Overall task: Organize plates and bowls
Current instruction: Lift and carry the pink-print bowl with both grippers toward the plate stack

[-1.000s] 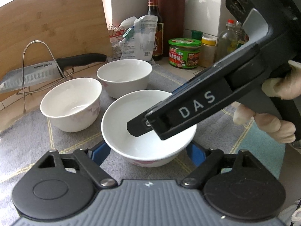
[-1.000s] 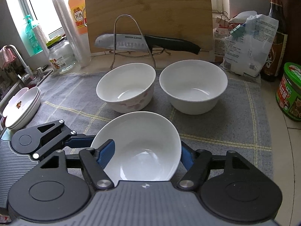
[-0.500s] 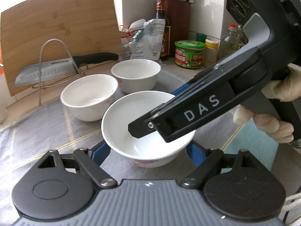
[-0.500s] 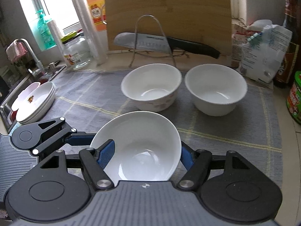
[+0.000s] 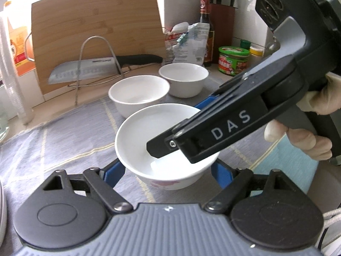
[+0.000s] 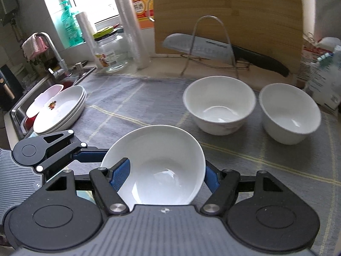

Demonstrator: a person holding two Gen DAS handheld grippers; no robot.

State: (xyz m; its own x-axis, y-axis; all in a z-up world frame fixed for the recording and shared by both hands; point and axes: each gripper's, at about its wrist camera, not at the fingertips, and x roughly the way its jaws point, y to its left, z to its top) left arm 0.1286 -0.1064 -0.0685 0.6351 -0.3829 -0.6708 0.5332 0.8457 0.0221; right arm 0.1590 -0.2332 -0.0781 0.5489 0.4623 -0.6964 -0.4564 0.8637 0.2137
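Observation:
A white bowl with a pink pattern on its outside is held just over the grey mat, and both grippers clamp it at once. My left gripper is shut on it, one blue pad on each side. My right gripper is shut on the same bowl, which tilts toward that camera. In the left wrist view the right gripper's black body crosses over the bowl. Two more white bowls stand side by side on the mat further back. A stack of white plates sits at the mat's left edge.
A cleaver rests in a wire rack before a bamboo cutting board. A sink with a faucet lies left of the plates. A glass jar, stacked plastic cups and bottles line the back; bags, a sauce bottle and a green-lidded tub stand at right.
Both grippers have carried the bowl leftward together. The two standing bowls have slid right in both views, and the plate stack and sink have come further into the right wrist view.

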